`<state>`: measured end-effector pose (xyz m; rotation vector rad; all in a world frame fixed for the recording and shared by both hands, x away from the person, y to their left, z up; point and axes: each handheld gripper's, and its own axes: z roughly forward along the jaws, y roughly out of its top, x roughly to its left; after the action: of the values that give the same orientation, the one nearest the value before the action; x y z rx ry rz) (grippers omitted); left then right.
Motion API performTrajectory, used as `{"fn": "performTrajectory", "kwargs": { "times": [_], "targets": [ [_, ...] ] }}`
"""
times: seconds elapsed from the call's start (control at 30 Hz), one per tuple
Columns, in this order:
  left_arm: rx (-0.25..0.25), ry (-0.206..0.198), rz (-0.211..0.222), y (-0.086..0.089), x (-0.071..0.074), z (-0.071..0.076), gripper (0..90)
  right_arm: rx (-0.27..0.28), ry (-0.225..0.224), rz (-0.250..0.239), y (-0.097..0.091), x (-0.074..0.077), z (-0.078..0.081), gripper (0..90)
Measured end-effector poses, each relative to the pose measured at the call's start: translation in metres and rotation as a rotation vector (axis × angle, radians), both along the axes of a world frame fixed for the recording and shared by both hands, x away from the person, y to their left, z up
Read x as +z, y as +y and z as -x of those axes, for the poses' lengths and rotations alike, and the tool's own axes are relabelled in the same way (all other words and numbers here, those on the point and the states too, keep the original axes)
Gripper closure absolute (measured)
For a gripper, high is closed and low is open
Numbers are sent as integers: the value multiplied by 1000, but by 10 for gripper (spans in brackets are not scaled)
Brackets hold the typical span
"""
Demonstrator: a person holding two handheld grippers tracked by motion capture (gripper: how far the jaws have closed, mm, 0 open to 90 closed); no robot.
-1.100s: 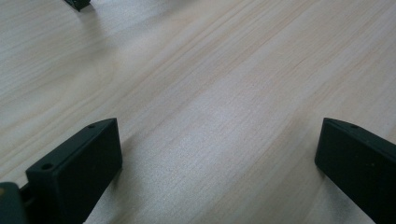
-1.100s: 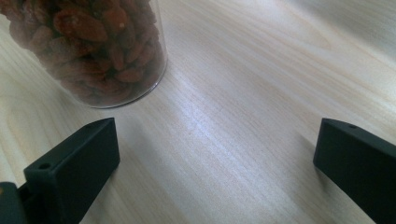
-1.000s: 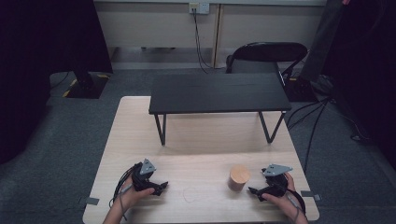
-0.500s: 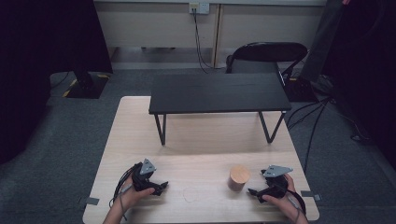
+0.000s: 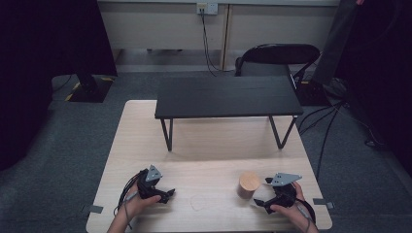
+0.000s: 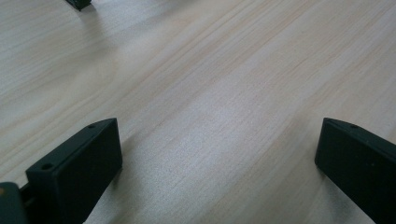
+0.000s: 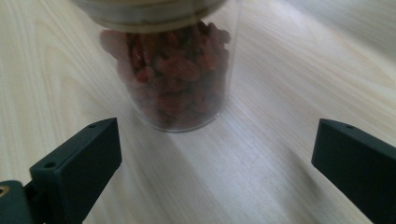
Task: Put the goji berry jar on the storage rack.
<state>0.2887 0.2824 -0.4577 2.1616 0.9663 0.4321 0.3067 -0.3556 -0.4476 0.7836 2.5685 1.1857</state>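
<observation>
Looks like the approach step: right gripper (image 7: 212,154), jaws wide & empty, faces the jar (image 7: 175,65) at its 12 o'clock on the bench (image 5: 214,145), next likely ease fwd & close round it, while left gripper (image 6: 217,158) idles wide.

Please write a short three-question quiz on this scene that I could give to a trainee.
1. True or false: the right claw is shut on the jar.
2. What lies between the jaws of the left claw? A) the jar B) bare table top C) a cable
3. In the high view, on which side of the low black table does the black chair stand?

Key
1. False: its jaws stand wide apart, and the clear jar of reddish dried pieces stands ahead of them, untouched.
2. B: bare wood of the light wooden table.
3. The far side, away from the person.
</observation>
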Motion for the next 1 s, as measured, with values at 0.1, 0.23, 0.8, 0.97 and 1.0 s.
{"fn": "performTrajectory", "kwargs": {
  "times": [0.1, 0.23, 0.8, 0.97, 1.0],
  "targets": [
    [3, 0, 5, 0, 0, 0, 0, 12, 0, -7, 1, 0, -1, 4],
    [4, 0, 5, 0, -1, 0, 0, 29, 7, -12, 4, 0, -3, 5],
    [4, 0, 4, 0, 0, 0, 0, 62, -1, -33, 19, -4, -10, 4],
    [4, 0, 4, 0, 0, 0, 0, 62, -1, -48, 21, -6, -13, 4],
    [4, 0, 4, 0, 0, 0, 0, 62, -1, -51, 22, -6, -13, 3]
  ]
}}
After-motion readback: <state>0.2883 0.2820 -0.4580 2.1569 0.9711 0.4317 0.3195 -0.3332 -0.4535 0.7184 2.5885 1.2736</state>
